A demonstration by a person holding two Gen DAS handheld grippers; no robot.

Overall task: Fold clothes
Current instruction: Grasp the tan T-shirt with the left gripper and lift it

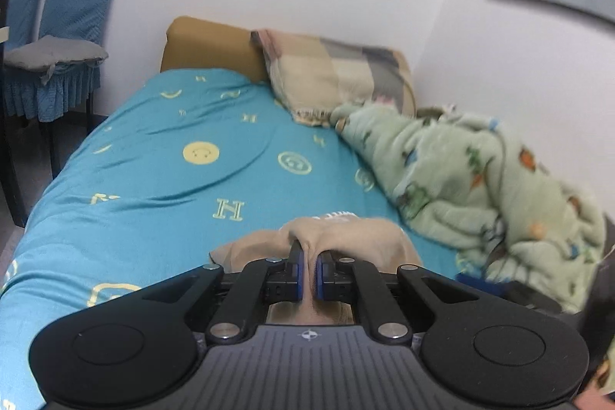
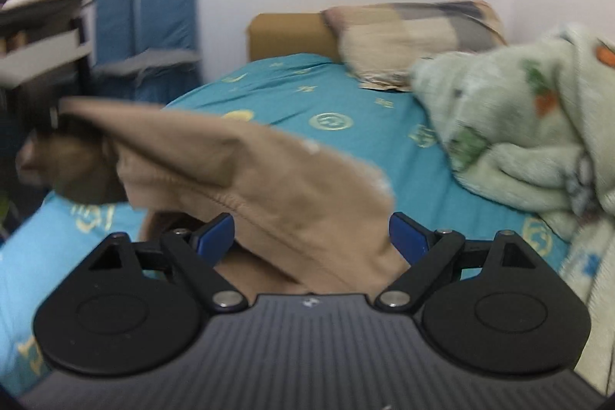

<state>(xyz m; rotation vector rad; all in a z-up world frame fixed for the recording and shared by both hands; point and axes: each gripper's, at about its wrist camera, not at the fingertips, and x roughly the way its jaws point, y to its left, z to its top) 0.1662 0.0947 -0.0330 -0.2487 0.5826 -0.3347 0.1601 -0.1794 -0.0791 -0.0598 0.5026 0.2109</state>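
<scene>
Left wrist view — fingers [image 1: 307, 266] pinching tan garment [image 1: 346, 237], "H" on teal sheet [image 1: 229, 209]; right fingers [image 2: 312, 237] apart.

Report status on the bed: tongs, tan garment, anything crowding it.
Left tongs shut on tan garment. Right tongs open, garment between, unpinched. Green blanket bunched alongside, apart from the garment.

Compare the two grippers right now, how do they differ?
The left gripper is shut, pinching a fold of the tan garment; the right gripper stands wide open, gripping nothing. The garment bunches up through the left one but only drapes between the right one's fingers. Both point toward the teal bedsheet.
</scene>
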